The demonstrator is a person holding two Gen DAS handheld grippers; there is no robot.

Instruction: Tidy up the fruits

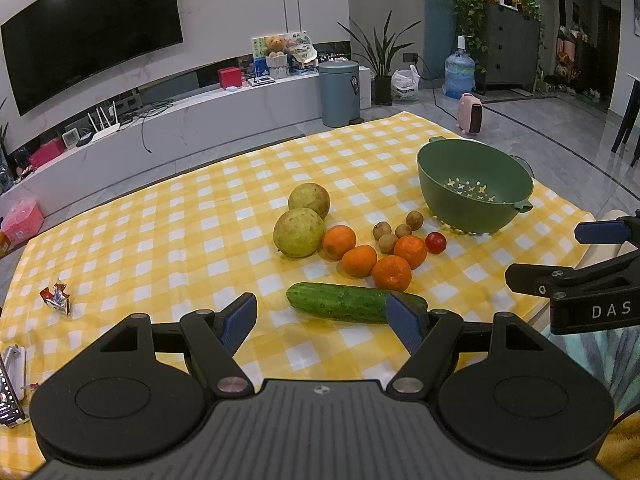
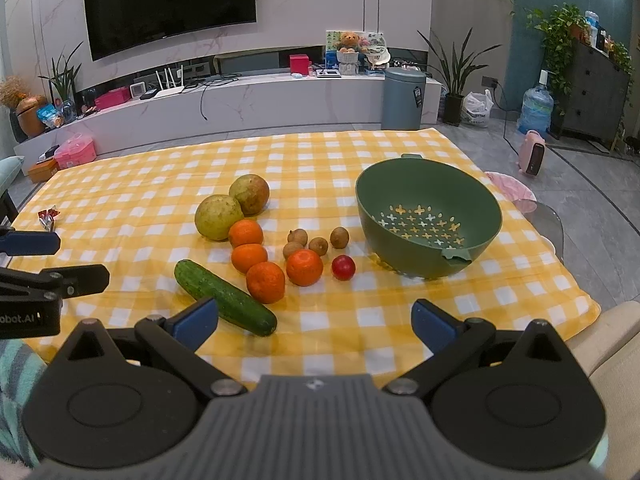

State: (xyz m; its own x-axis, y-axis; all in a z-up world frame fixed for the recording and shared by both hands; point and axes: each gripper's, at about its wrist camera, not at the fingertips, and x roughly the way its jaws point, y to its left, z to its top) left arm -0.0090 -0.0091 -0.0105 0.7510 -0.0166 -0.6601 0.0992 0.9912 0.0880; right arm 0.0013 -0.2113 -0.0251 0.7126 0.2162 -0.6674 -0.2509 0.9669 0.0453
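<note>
Fruit lies grouped on a yellow checked cloth: two green pears, several oranges, several small brown longans, a red cherry tomato and a cucumber. An empty green colander bowl stands to their right; it also shows in the right wrist view. My left gripper is open and empty, just short of the cucumber. My right gripper is open and empty, near the cloth's front edge, before the cucumber and tomato.
A crumpled candy wrapper lies at the cloth's left. A grey bin, a water jug and a pink heater stand on the floor beyond the table. A pink item sits past the bowl.
</note>
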